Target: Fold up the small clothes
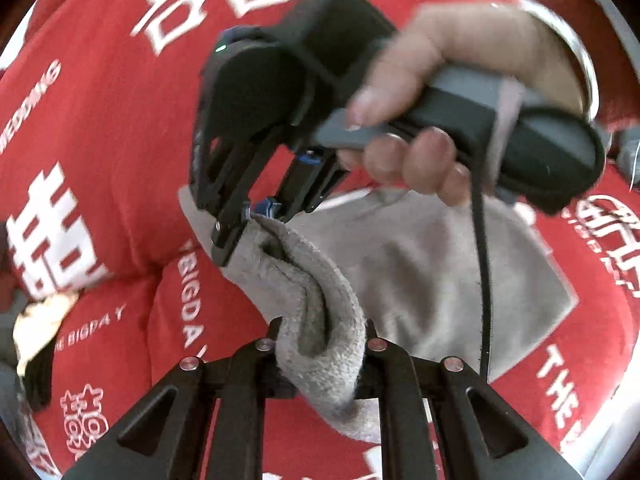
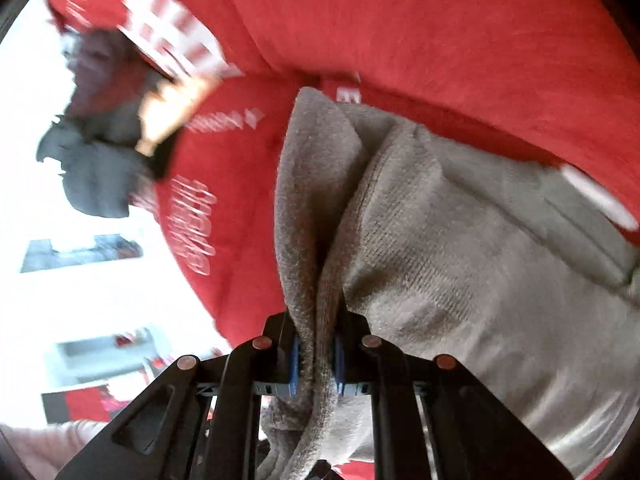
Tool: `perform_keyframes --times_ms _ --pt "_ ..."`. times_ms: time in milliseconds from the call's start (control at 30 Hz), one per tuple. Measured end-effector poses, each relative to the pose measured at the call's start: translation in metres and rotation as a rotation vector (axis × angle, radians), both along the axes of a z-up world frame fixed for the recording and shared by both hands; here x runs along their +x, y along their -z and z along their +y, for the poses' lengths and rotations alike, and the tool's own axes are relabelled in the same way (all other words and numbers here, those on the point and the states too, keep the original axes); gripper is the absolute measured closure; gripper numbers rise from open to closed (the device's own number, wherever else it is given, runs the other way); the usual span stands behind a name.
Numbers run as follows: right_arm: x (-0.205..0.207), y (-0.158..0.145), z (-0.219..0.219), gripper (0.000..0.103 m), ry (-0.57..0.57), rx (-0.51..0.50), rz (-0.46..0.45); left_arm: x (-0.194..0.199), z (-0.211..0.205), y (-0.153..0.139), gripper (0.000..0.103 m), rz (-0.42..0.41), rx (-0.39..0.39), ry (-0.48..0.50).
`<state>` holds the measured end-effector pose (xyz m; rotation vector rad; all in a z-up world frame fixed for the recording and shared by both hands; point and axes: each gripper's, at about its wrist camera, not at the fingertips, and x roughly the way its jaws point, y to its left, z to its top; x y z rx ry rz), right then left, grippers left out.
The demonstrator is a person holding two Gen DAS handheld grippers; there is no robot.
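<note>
Left hand-held gripper: clamped on a bunched fold of the grey garment.
Right hand-held gripper: blue pads pinch another gathered edge of the same cloth; a hand grips its handle.
Grey garment: stretched between both hand-held grippers, the rest draped just beyond them.
Red cloth: white-lettered, lying under and past the garment.

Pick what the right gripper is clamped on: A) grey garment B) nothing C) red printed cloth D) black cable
A: the right gripper has its jaws shut on a bunched edge of the grey garment, which lies on the red printed cloth.
</note>
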<state>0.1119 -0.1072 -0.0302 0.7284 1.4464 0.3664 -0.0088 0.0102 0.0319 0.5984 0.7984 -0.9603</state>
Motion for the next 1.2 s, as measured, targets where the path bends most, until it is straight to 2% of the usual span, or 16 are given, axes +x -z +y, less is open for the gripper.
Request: perform_keyframes --times_ms 233,400,533,667,867,933,1000,1033,1100,1133,1167,1200 --pt "-0.087 -0.059 -0.088 0.089 0.238 0.126 -0.202 -0.056 -0.054 -0.039 0.088 -0.007 -0.067 0.172" --pt "-0.156 -0.074 -0.139 0.089 0.396 0.158 -0.289 -0.097 -0.096 -0.041 0.088 -0.003 -0.075 0.307" --pt "-0.211 -0.056 -0.184 0.089 0.548 0.184 -0.287 -0.134 -0.131 -0.021 0.088 0.011 -0.03 0.401" --pt "-0.253 -0.02 -0.217 0.089 0.649 0.187 -0.237 -0.162 -0.155 0.008 0.088 0.036 0.028 0.461" --pt "-0.294 0.048 -0.239 0.089 0.761 0.18 -0.109 -0.185 -0.173 0.059 0.088 0.078 0.14 0.499" --pt "-0.3 0.067 -0.239 0.088 0.779 0.177 -0.069 -0.185 -0.176 0.066 0.088 0.088 0.161 0.505" --pt "-0.304 0.074 -0.238 0.088 0.796 0.193 -0.069 -0.184 -0.168 0.065 0.088 0.076 0.152 0.503" --pt "-0.305 0.075 -0.238 0.087 0.805 0.2 -0.073 -0.185 -0.167 0.063 0.086 0.075 0.154 0.505" --pt "-0.304 0.073 -0.237 0.086 0.805 0.194 -0.07 -0.188 -0.164 0.06 0.062 0.086 0.166 0.497" --pt "-0.305 0.073 -0.237 0.083 0.804 0.188 -0.065 -0.186 -0.162 0.057 0.043 0.099 0.163 0.49" --pt "-0.304 0.071 -0.237 0.081 0.802 0.181 -0.057 -0.185 -0.158 0.053 0.036 0.095 0.154 0.48" --pt "-0.303 0.068 -0.237 0.081 0.801 0.171 -0.046 -0.183 -0.153 0.046 0.036 0.086 0.142 0.468"
